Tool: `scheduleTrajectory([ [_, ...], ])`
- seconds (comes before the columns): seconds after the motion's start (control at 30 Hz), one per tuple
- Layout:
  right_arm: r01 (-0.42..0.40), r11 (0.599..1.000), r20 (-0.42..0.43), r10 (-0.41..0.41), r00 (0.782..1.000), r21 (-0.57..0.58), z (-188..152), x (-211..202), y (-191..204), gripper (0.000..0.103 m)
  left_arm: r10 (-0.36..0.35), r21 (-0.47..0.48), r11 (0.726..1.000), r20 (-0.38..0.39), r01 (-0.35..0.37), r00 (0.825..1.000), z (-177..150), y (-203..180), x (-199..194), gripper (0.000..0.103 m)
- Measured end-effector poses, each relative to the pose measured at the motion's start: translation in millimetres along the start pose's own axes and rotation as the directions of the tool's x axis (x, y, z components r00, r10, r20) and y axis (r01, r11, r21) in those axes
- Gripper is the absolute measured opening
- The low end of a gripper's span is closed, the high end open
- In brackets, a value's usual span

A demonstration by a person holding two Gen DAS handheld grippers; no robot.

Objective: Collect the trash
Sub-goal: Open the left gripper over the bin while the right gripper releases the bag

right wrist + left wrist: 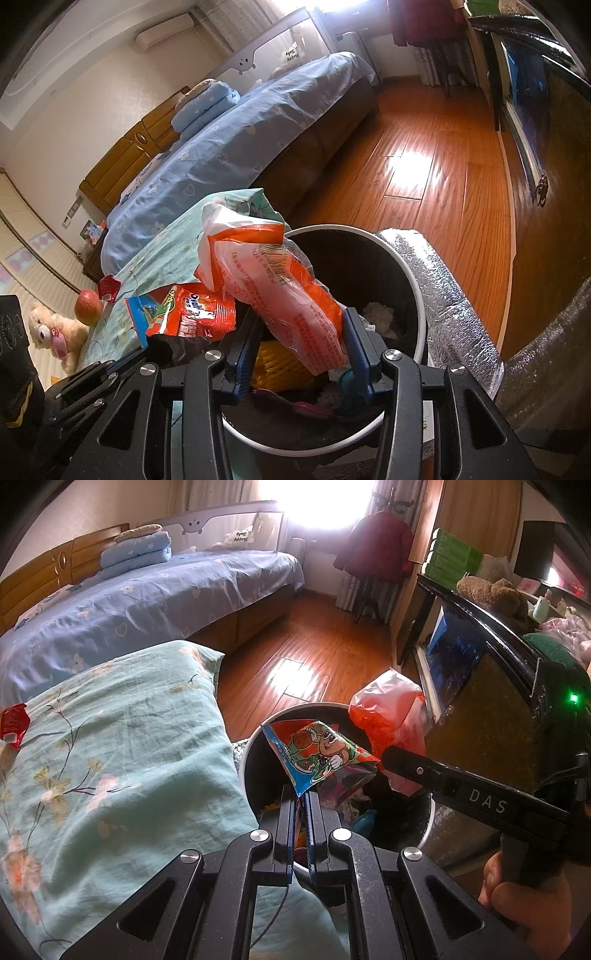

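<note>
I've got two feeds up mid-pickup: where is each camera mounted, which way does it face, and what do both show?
Left wrist: on the left gripper, facing down into the bin; its fingers pinch a cartoon snack wrapper; a hand shows.
Right wrist: on the right gripper, facing down over the same bin; its fingers straddle an orange-and-white bag.
Shared: bin, both wrappers, floral quilt, blue bed, wood floor.

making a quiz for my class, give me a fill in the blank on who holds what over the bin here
1. The left tongs pinch a cartoon snack wrapper over the round ____.
2. The right tongs grip an orange and white ____.
3. Both wrappers hang above the bin, which stands on a ____ floor.

Missing words: bin; bag; wooden
</note>
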State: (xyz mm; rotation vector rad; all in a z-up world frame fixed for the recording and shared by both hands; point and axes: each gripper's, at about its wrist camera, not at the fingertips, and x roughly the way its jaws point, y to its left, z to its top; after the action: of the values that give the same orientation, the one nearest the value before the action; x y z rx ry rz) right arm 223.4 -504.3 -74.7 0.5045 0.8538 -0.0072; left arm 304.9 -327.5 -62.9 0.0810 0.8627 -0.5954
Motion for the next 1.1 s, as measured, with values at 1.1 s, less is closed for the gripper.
scheduleTrajectory([
  [1.1,-0.025,0.999,0.009,0.025,1.000,0.047,3,-6,-3,0.065,0.008,-0.024,1.000,-0.006,-0.008,1.000,-3,8,-8,0.038],
])
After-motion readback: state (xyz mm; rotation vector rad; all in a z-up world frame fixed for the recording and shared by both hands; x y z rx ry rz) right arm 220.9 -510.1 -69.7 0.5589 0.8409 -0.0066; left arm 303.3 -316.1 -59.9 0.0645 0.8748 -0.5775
